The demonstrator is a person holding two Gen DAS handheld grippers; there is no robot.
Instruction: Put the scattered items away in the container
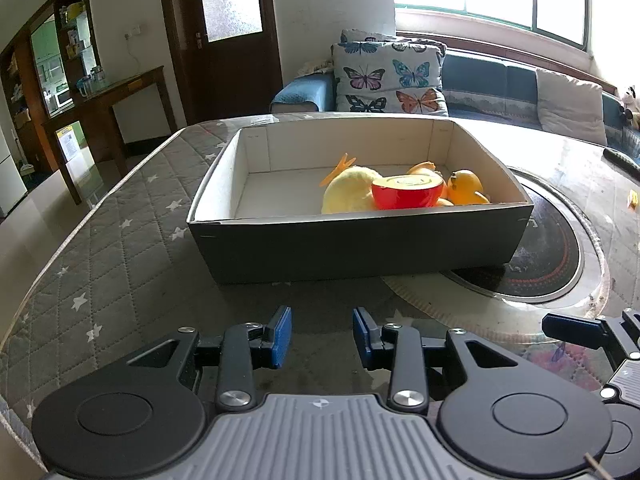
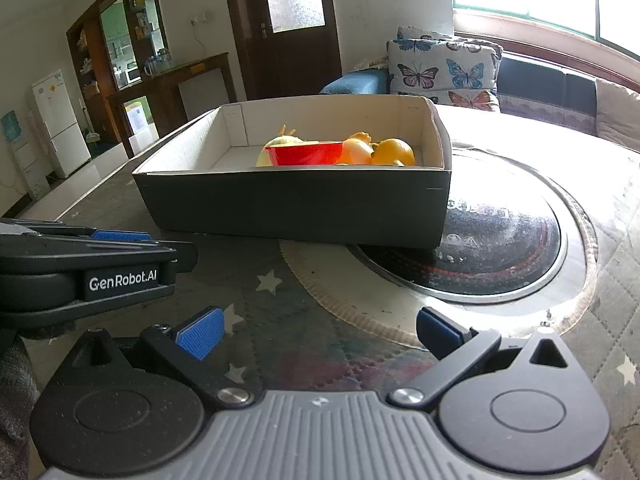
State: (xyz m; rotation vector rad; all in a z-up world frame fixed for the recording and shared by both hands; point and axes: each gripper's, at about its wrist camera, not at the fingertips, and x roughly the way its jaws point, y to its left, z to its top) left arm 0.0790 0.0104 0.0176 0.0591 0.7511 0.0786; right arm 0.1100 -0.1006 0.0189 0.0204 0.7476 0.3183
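The tidy-up looks almost done, going by how things lie. The box [image 1: 360, 240] sits on the table [image 1: 120, 248] at about 12 o'clock from both grippers, and the toys are inside it: a soft yellow toy [image 1: 348, 194], a red bowl-shaped thing [image 1: 406, 196] and an orange toy [image 1: 466, 188], all bunched at the box's right end. The left gripper [image 1: 322, 338] is low over the table with its blue pads a little apart, holding nothing. The right gripper [image 2: 320, 332] has its jaws spread wide and is empty too. One small yellow bit [image 1: 633, 199] lies far off on the table at about 2 o'clock in the left view; it is too small to tell what it is. If it belongs to the mess, the next move would be to reach over there, pinch it gently, and carry it to the box. The only words I can read are "GenRobot.AI" [image 2: 122, 280] on the side of the left gripper, seen from the right camera.
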